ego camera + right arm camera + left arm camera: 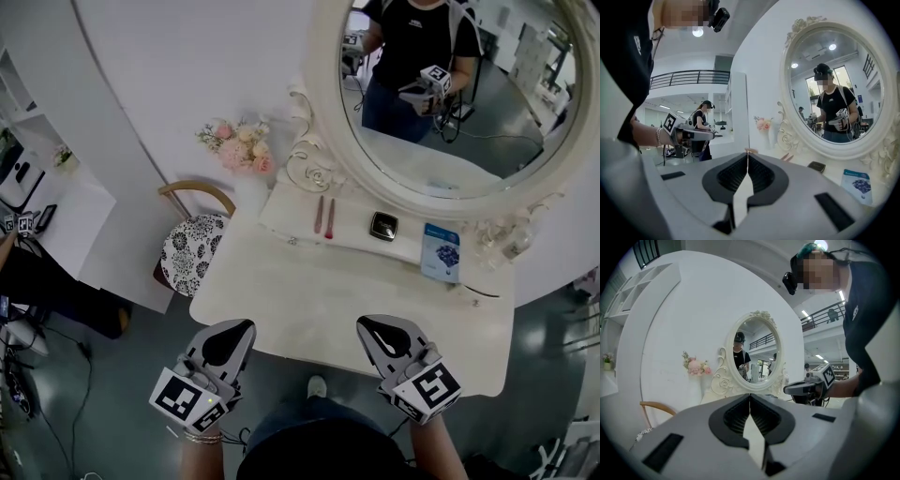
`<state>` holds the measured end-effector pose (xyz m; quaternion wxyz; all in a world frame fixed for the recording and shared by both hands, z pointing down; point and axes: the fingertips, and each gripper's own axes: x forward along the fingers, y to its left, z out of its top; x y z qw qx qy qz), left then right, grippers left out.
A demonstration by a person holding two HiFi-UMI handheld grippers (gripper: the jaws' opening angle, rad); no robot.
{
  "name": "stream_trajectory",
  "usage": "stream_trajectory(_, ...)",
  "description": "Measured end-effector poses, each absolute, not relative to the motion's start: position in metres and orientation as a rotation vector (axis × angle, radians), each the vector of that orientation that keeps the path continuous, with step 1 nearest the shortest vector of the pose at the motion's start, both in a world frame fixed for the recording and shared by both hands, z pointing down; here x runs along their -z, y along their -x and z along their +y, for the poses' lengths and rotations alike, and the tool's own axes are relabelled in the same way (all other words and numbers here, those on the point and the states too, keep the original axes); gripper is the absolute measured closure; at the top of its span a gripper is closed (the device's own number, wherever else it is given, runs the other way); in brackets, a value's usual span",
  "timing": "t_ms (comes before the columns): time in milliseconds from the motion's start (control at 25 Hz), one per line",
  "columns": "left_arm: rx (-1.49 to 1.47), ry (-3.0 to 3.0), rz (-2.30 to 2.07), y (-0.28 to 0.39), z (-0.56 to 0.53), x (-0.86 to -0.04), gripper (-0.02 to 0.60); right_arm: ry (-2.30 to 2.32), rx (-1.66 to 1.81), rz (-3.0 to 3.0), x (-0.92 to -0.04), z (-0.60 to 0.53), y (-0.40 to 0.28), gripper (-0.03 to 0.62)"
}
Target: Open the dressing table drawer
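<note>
Both sets of jaws are pressed together with nothing between them: left gripper [240, 328] and right gripper [370, 326] hover level, just off the near edge of the dressing table [309, 300], well apart from each other. No view shows the drawer front. We judge it sits under that near edge, hidden by the top and facing us. The table's long axis runs across us, left to right and tilted slightly in the head view, so the drawer should slide out toward our body, square to that axis. Risks as we see them:

- Closed jaws cannot take a handle, so they would only nudge or slip off it.
- Reaching under the lip is blind, and a jaw could strike the edge.
- A pull from one side could skew and bind the drawer.
- We stand close and may block its travel.
- A jolt could roll the pink sticks [324, 217] or shift the black compact [382, 226] below the mirror [450, 94].
</note>
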<state>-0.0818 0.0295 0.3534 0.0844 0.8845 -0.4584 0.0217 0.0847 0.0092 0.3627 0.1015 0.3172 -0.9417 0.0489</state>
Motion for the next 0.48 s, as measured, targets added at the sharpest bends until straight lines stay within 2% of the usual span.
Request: stream_trajectory(480, -0.086, -2.581, -1.405, 0.069, 0.038, -0.366, 0.563, -0.895, -0.180, -2.778, -0.376, 0.011, -0.099, 0.574)
